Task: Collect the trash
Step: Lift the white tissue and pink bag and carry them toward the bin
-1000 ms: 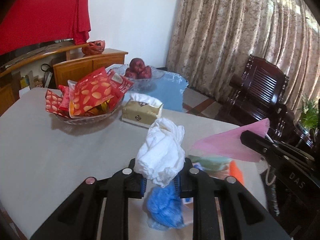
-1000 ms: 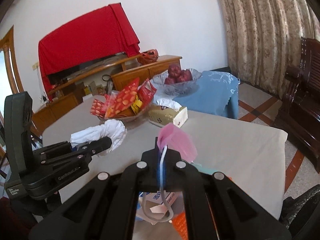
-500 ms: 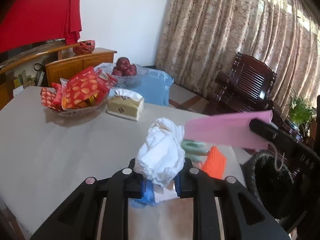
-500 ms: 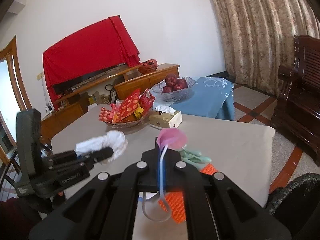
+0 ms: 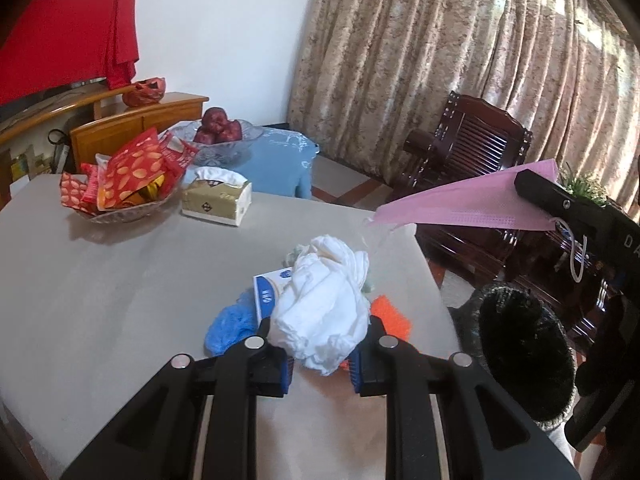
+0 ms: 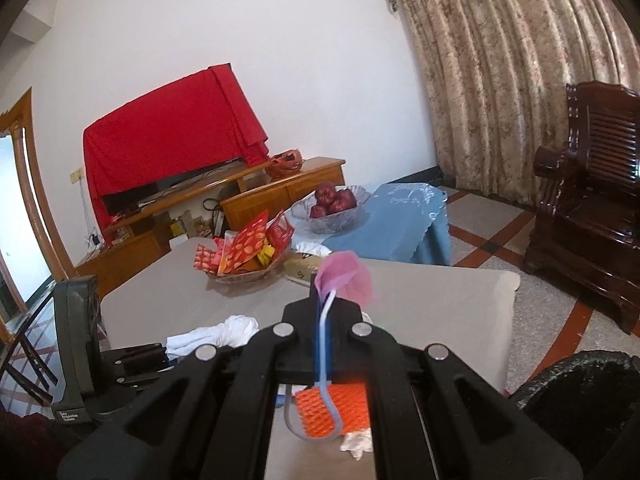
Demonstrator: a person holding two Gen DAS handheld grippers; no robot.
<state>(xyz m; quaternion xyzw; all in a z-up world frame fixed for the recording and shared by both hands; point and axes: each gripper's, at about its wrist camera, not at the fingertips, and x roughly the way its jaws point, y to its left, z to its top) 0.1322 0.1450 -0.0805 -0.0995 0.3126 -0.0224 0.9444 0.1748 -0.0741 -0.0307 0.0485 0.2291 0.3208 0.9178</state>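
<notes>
Only the left view shows the left gripper (image 5: 322,360) clamping white tissue (image 5: 324,312); right gripper (image 6: 322,320) pinches pink mask (image 6: 344,276).

Home living room: curtains (image 5: 460,72), armchair (image 6: 592,184), sideboard (image 6: 280,188).

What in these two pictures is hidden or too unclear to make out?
- Blue-and-white packet: left wrist view, the held white wad covers most of it.
- Black bin: right wrist view, cut by the edge; contents dark.
- Pink mask: right wrist view, seen edge-on.
</notes>
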